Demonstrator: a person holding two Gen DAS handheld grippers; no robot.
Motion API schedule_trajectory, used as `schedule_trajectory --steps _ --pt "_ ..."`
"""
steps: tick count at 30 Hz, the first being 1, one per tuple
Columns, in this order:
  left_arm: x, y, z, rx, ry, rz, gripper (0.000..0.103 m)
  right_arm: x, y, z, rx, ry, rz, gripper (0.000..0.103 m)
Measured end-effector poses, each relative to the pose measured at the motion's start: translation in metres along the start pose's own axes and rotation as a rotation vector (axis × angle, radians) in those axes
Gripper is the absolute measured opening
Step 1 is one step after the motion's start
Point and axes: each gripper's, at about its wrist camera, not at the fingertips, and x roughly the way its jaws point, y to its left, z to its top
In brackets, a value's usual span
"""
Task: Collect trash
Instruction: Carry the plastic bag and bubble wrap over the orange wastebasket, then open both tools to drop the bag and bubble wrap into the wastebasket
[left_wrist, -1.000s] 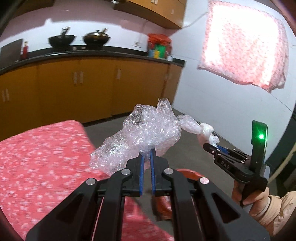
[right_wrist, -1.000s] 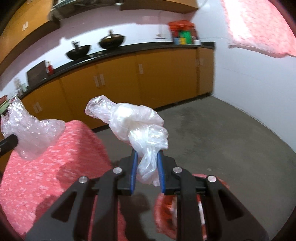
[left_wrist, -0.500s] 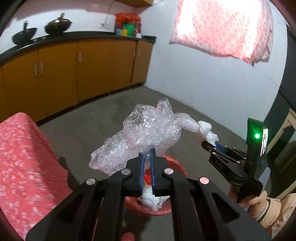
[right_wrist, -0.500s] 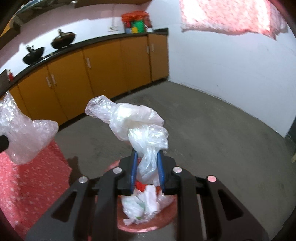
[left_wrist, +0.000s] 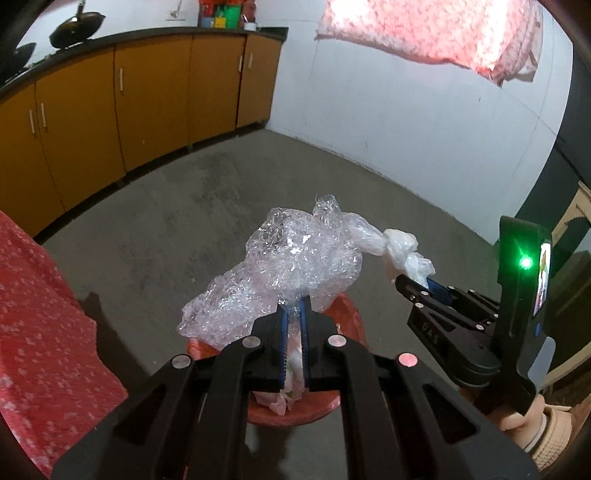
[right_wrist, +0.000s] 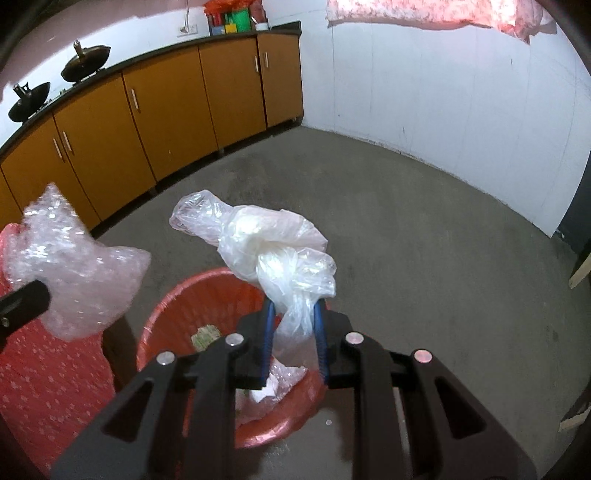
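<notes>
The red bin (right_wrist: 177, 314) is the landmark here, and both loads sit above or just short of its mouth. Nearest in the right wrist view, the right tongs (right_wrist: 293, 343) are clenched on the tail of a knotted white plastic bag (right_wrist: 266, 247); the bag stands up and leans away to the left from the jaws, its long axis running from the pinch point up toward the far rim of the bin. The pinch point hangs over the bin's near right rim, so I judge a plain release would drop it inside or on that edge.

In the left wrist view the left tongs (left_wrist: 293, 332) are clenched almost fully on a thin edge of a crumpled wad of clear plastic wrap (left_wrist: 280, 273), which spreads wide and to the left above the jaws. The bin (left_wrist: 347, 314) shows only as slivers of red under that gripper.

The right view adds what the left lacks: the bin's open mouth with scraps already in it, and the wrap held beside the bin's left rim, over the red flowered cloth (right_wrist: 48, 369) more than over the opening. So the right hand looks nearer to a clean drop. Farther off lie bare concrete floor and orange cabinets (right_wrist: 166, 110).
</notes>
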Motion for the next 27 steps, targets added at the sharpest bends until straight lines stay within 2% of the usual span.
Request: schedule_trajectory --steps 11,16,21,23,27 --pt "0.023 0.000 0.001 -0.001 0.051 0.020 0.006 0.024 -0.007 0.001 -0.010 0.037 0.032 0.022" --pt "0.030 -0.002 0.000 -0.013 0.068 0.028 0.006 0.022 -0.001 -0.001 -0.017 0.039 0.060 0.030" --pt "0.034 0.000 -0.001 -0.021 0.073 0.037 0.018 0.021 0.000 -0.003 -0.029 0.043 0.085 0.038" --pt "0.034 0.000 -0.001 -0.023 0.069 0.047 0.029 0.021 0.002 -0.004 -0.040 0.047 0.092 0.041" --pt "0.032 0.004 -0.002 -0.035 0.061 0.065 0.030 0.017 0.004 -0.004 -0.056 0.044 0.105 0.044"
